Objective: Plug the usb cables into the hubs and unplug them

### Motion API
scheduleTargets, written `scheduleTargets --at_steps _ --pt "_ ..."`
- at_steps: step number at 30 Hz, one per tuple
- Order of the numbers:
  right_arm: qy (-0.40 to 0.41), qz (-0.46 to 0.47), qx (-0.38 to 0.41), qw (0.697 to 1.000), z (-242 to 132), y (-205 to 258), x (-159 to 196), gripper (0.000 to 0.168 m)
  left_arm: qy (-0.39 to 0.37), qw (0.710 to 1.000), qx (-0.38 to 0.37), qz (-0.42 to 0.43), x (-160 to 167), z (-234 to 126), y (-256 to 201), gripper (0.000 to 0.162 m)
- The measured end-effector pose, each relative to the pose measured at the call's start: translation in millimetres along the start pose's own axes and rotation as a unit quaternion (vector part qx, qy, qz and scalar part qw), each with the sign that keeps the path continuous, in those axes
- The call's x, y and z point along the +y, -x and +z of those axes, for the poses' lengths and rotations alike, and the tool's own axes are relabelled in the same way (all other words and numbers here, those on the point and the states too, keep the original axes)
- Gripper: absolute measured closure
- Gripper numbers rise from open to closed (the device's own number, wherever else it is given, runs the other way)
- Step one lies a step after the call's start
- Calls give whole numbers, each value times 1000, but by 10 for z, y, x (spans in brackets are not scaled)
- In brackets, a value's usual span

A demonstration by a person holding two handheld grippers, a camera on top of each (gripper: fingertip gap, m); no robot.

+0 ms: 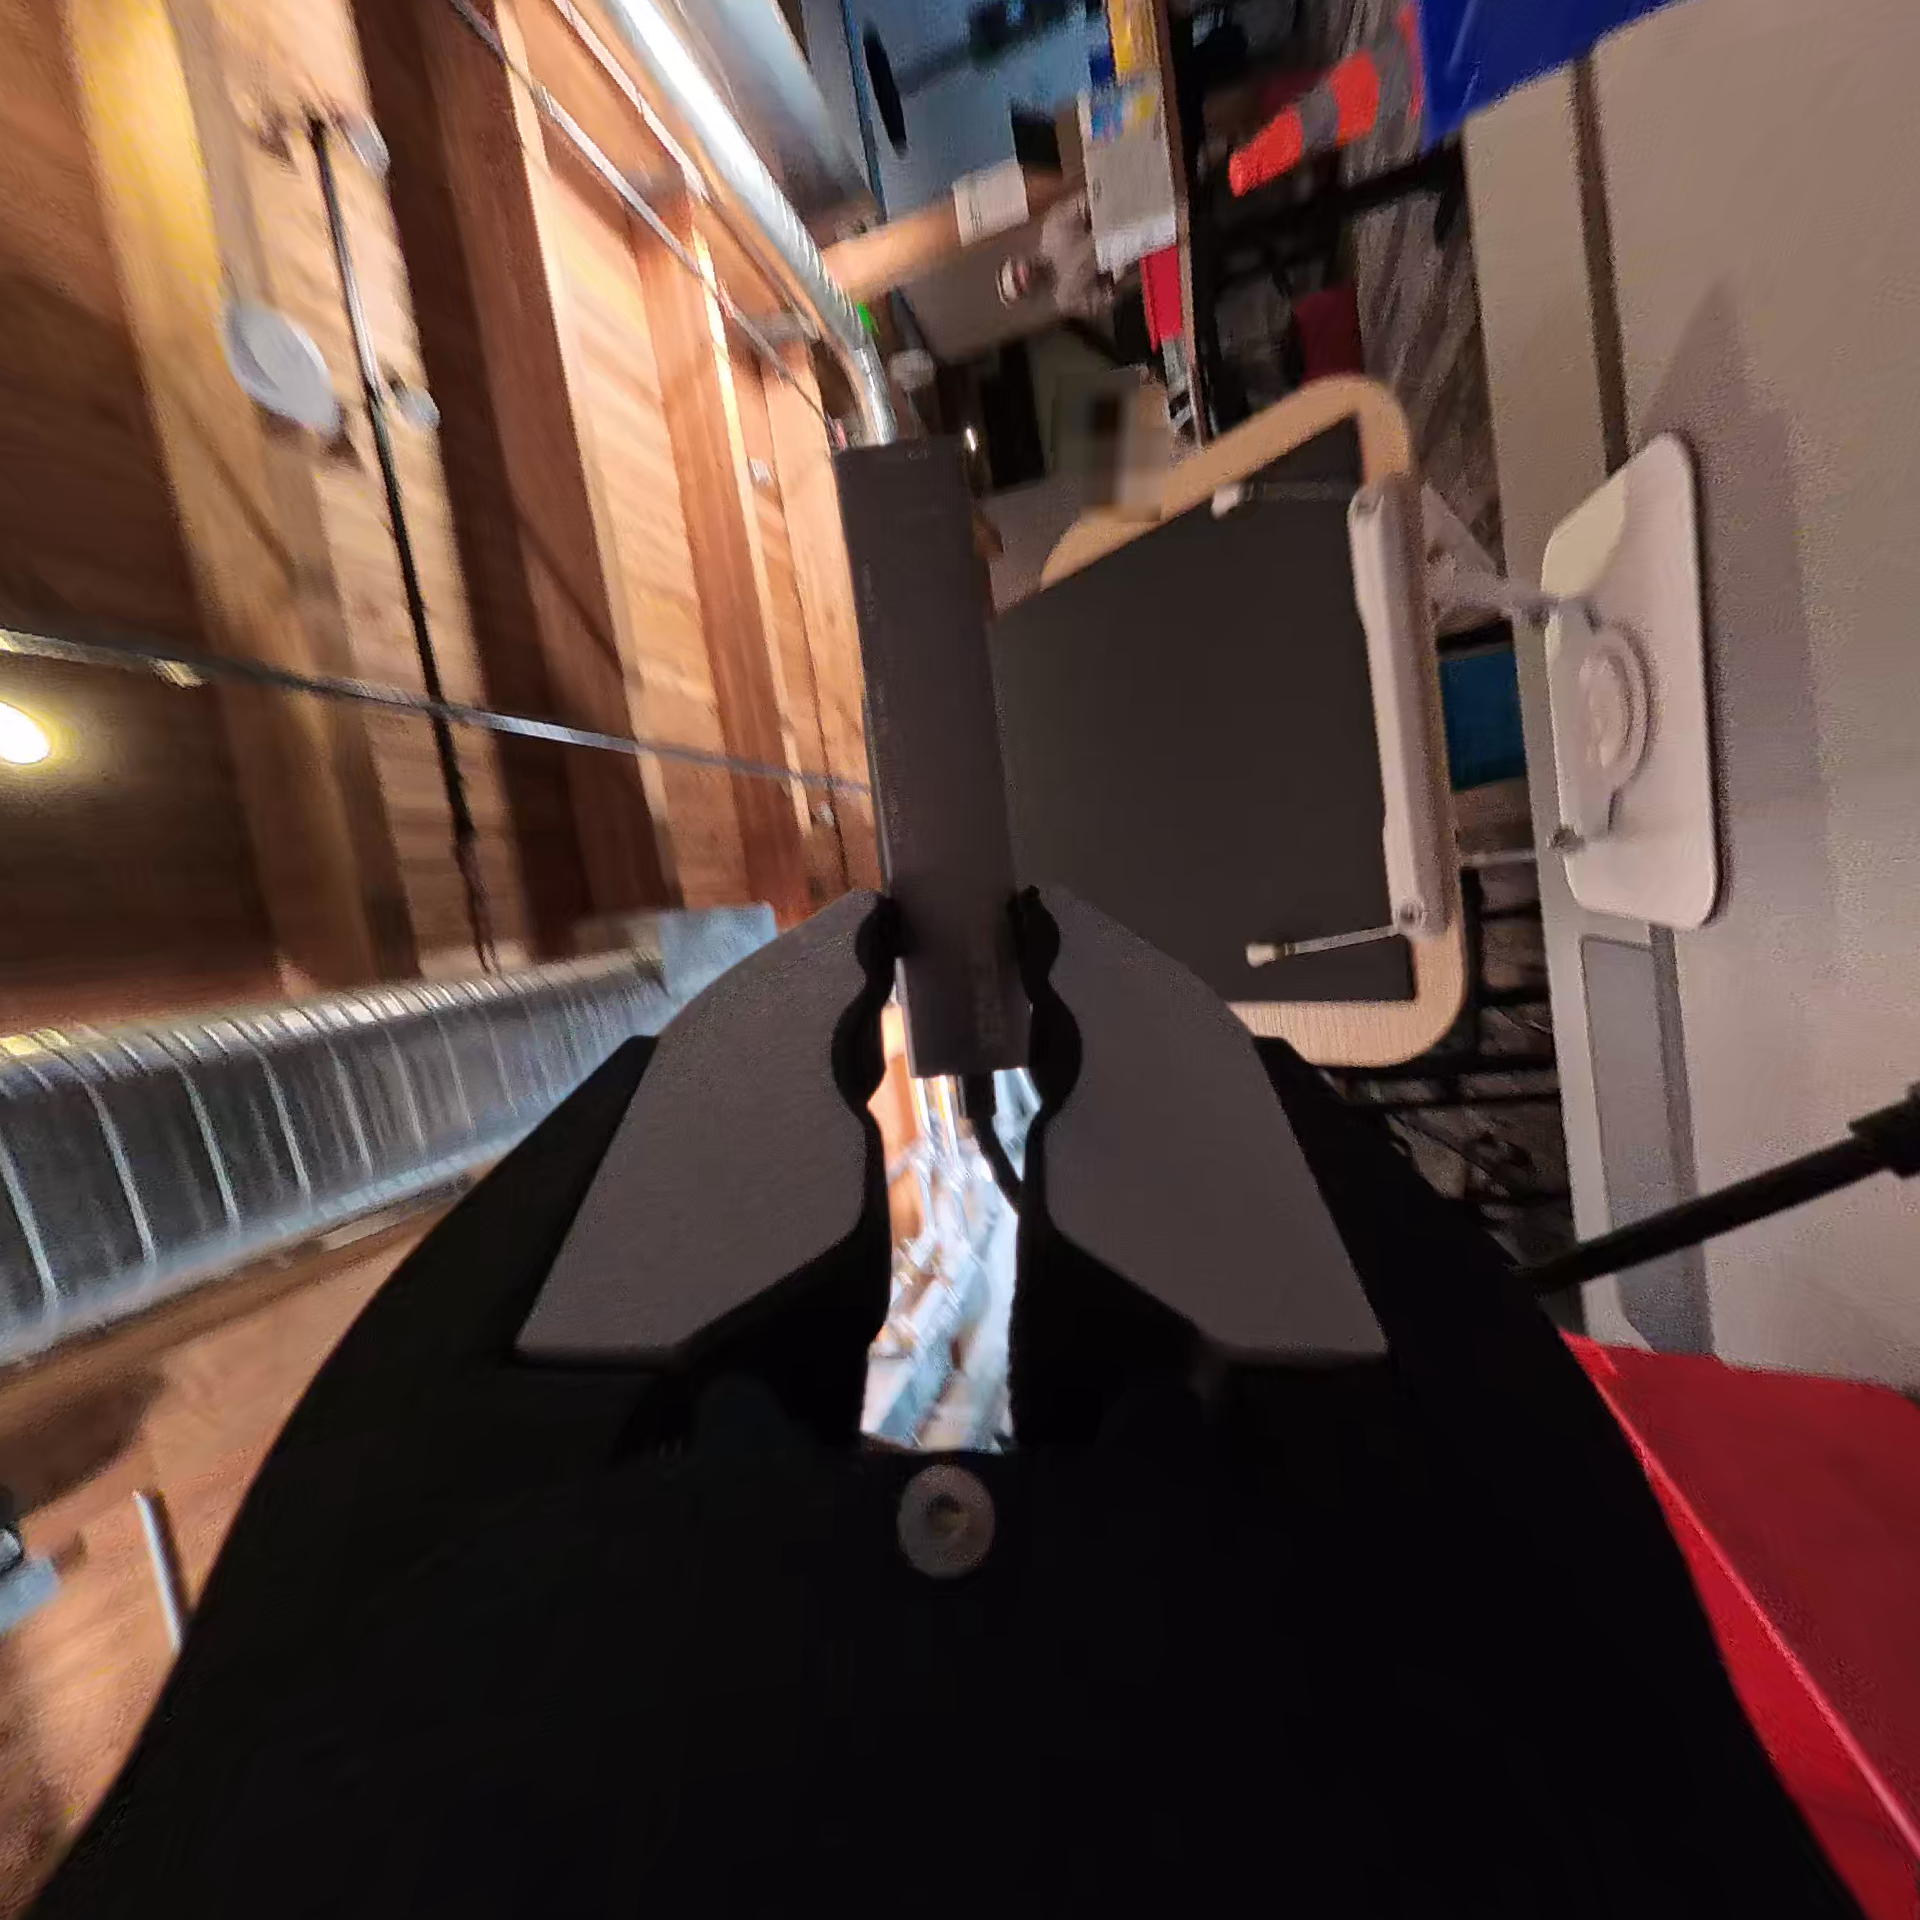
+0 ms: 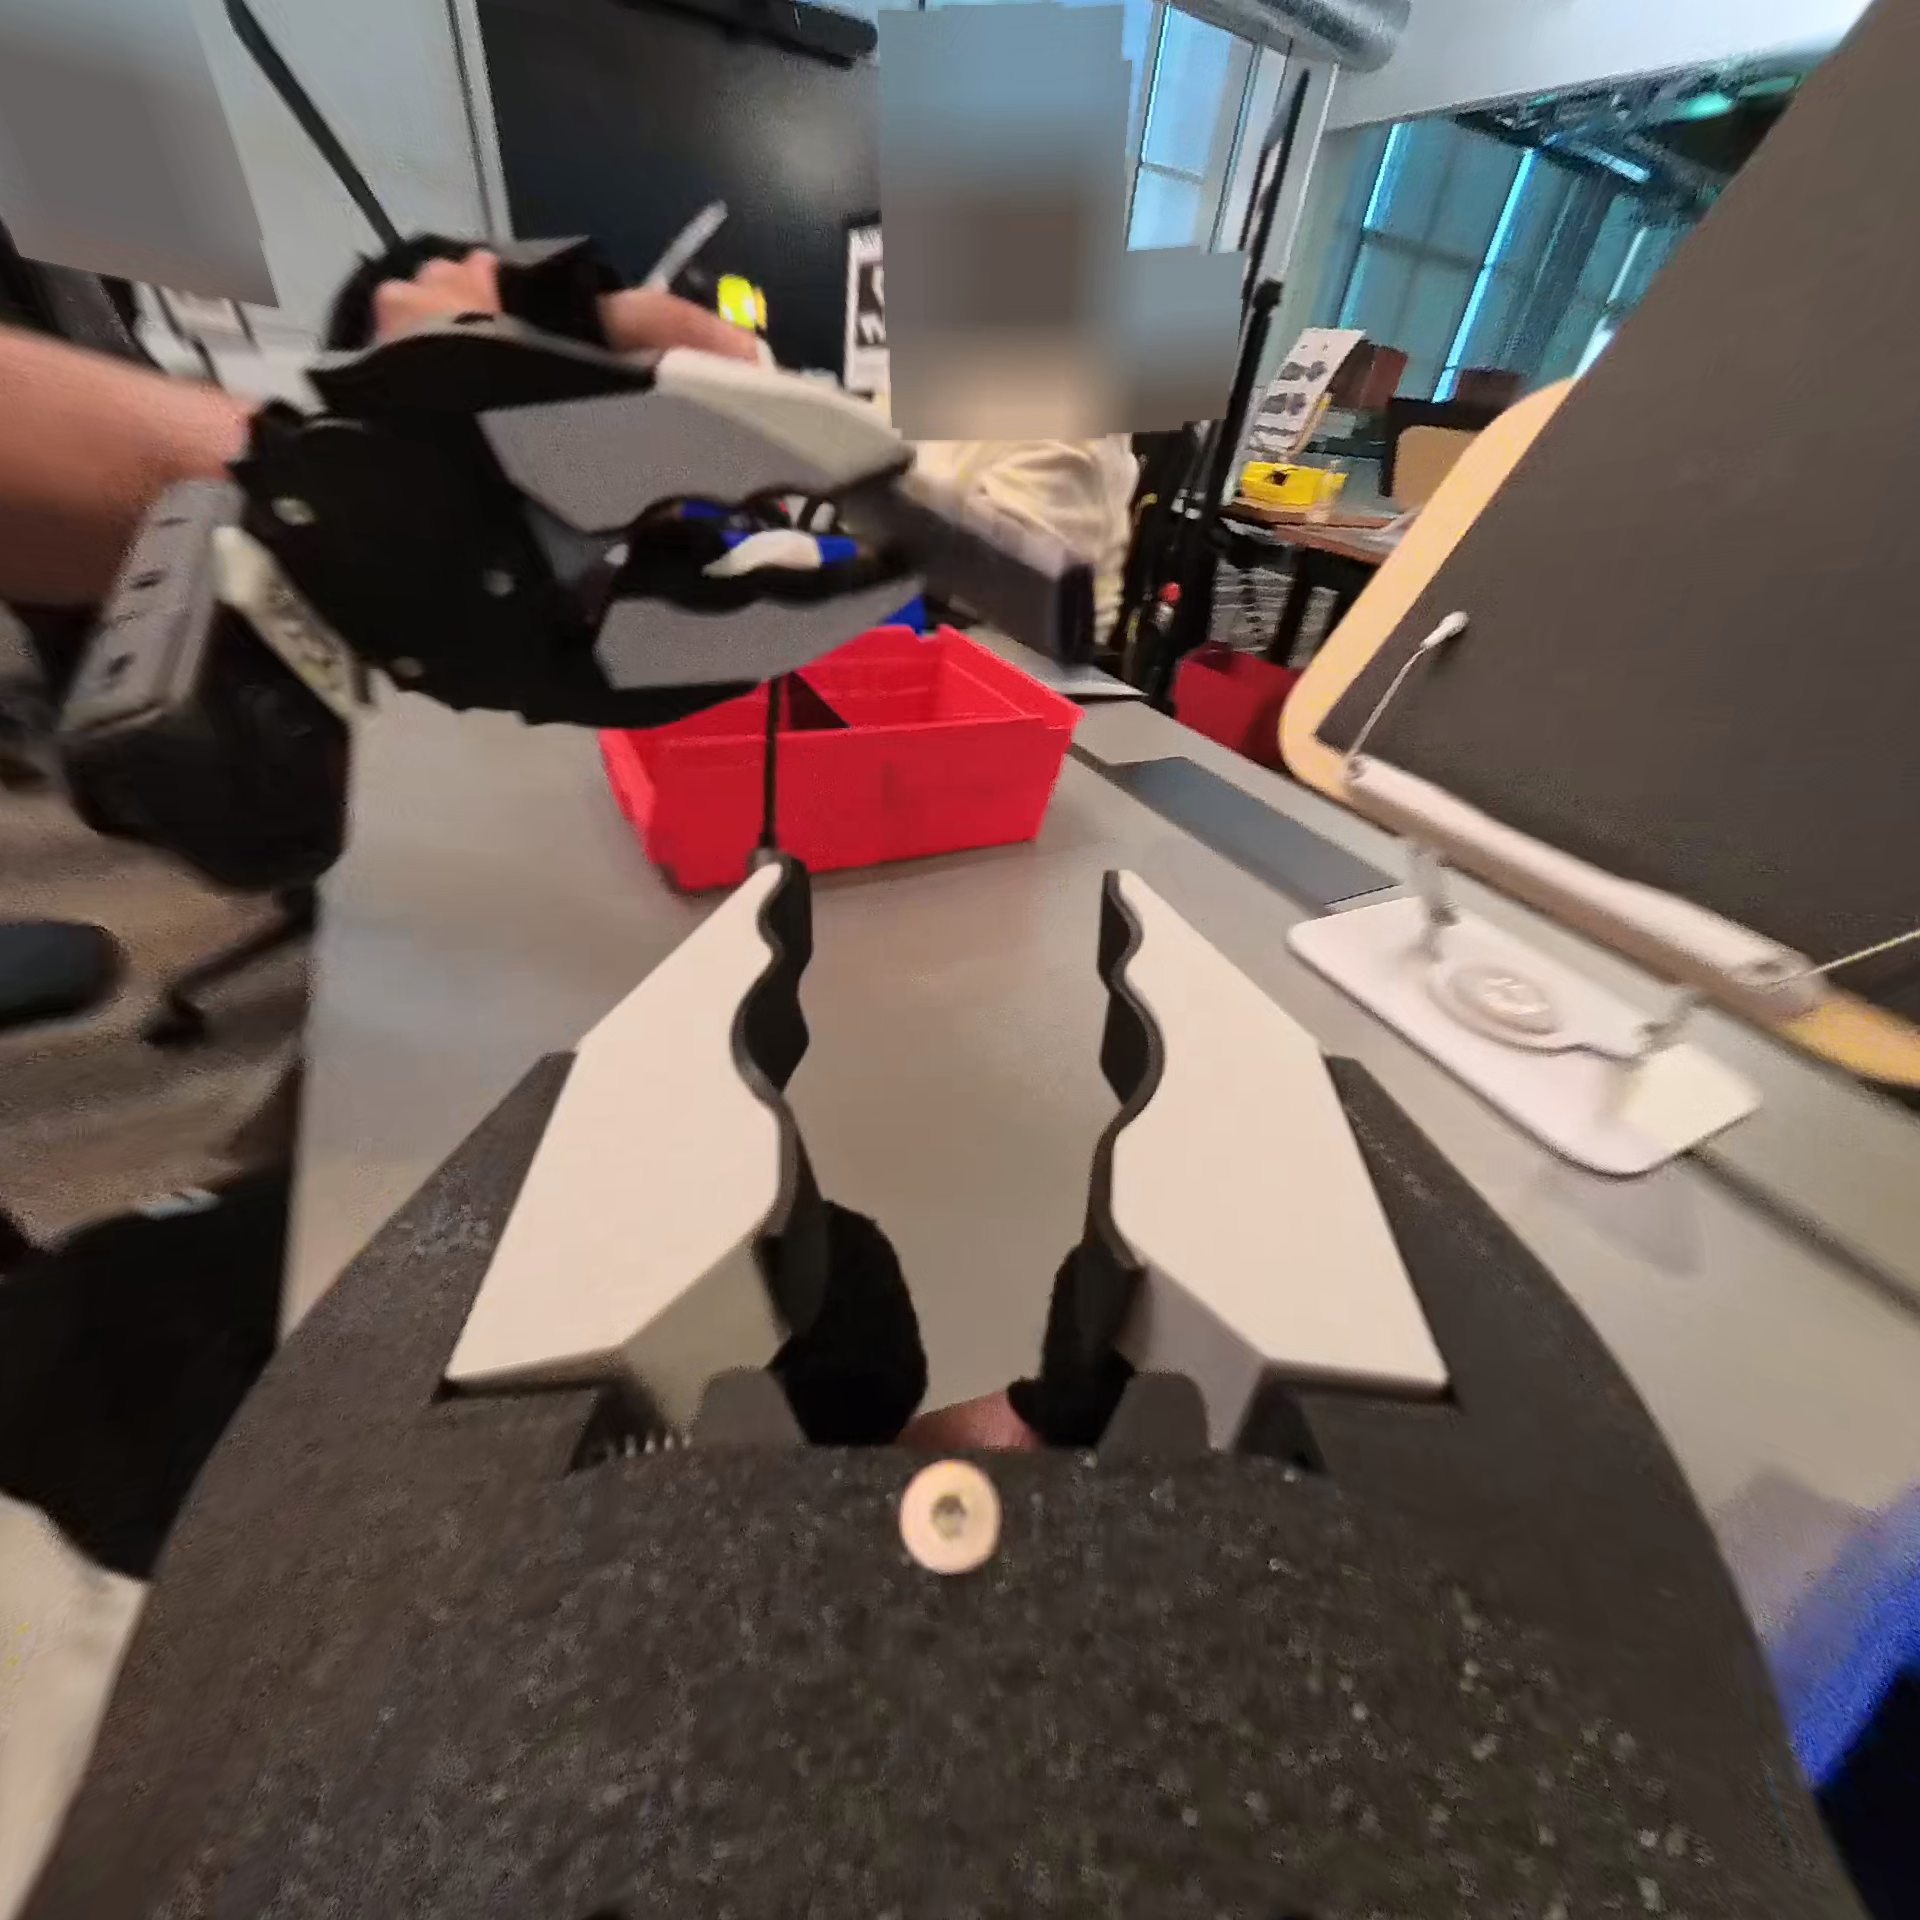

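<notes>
Left wrist view: camera is rolled sideways and the frame is blurred. Left gripper has its fingers clamped narrow on a flat dark grey rectangular block, which sticks out past the tips toward frame centre. A thin black cable exits the block's near end and runs back between the fingers. Wooden ceiling boards fill the left half, with a ribbed silver duct across the lower left. A dark panel with a light wood rim sits right of centre on a white metal stand, on a grey table at the right edge. A red plastic bin shows at lower right.

Right wrist view: right gripper is spread wide, nothing between its fingers, over the grey table. The left gripper is at upper left, held by a person's hand; the grey block pokes out to its right, and the black cable hangs straight down to the right gripper's left fingertip, whether touching I can't tell. The red plastic bin sits on the table behind, centre frame. The dark panel on its white stand is at right.
</notes>
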State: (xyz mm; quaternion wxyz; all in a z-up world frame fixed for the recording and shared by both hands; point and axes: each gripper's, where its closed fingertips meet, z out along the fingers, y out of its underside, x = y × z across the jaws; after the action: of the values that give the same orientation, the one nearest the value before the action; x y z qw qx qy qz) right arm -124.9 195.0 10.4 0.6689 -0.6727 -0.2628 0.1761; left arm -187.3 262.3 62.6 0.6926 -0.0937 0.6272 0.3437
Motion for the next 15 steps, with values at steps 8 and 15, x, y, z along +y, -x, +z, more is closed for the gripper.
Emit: scheduleTargets --at_steps 8,15 --pt "46 -129 -39 990 145 129 78 137 -101 991 -38 84 -538 -93 -269 139" --pt "66 -161 -42 984 256 147 214 154 -135 984 -52 104 -695 -157 -379 139"
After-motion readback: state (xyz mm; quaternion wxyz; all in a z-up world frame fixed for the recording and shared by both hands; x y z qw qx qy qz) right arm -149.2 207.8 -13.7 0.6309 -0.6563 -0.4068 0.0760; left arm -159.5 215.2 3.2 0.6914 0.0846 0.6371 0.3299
